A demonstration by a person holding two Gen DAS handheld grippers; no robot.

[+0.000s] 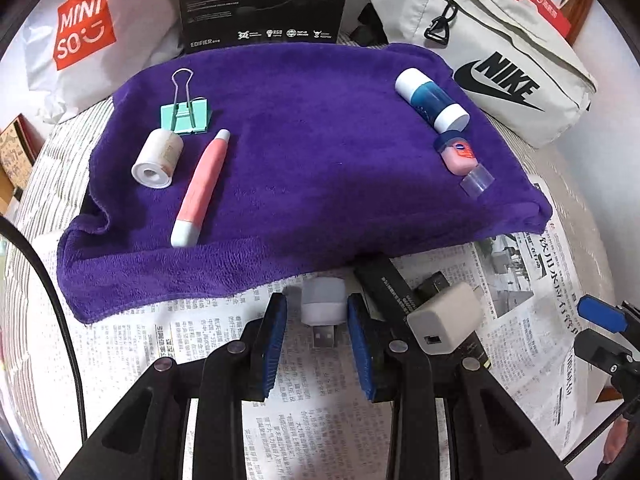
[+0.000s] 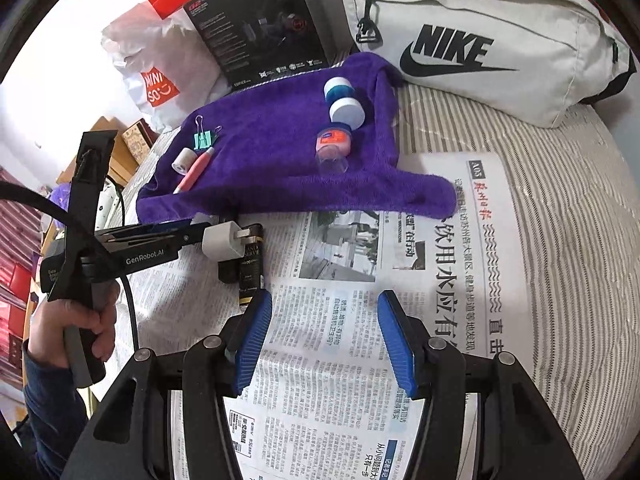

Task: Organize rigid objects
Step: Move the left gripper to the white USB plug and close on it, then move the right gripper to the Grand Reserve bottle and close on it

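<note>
Closing the left gripper point(image 1: 318, 332) squarely on the small white USB light point(image 1: 323, 307) lying on the newspaper point(image 1: 304, 412) between its parted, not-yet-touching pads, beside the white charger point(image 1: 444, 318), then lifting onto the purple towel point(image 1: 304, 152), right gripper point(image 2: 324, 340) open and empty.

A striped fabric surface point(image 2: 560, 208) spread with newspaper point(image 2: 344, 320), backed by what may be a pale wall point(image 2: 60, 40), in soft light.

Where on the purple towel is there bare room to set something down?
The middle of the purple towel is free, between the pink pen and the blue bottle. Its left and right edges are crowded.
</note>
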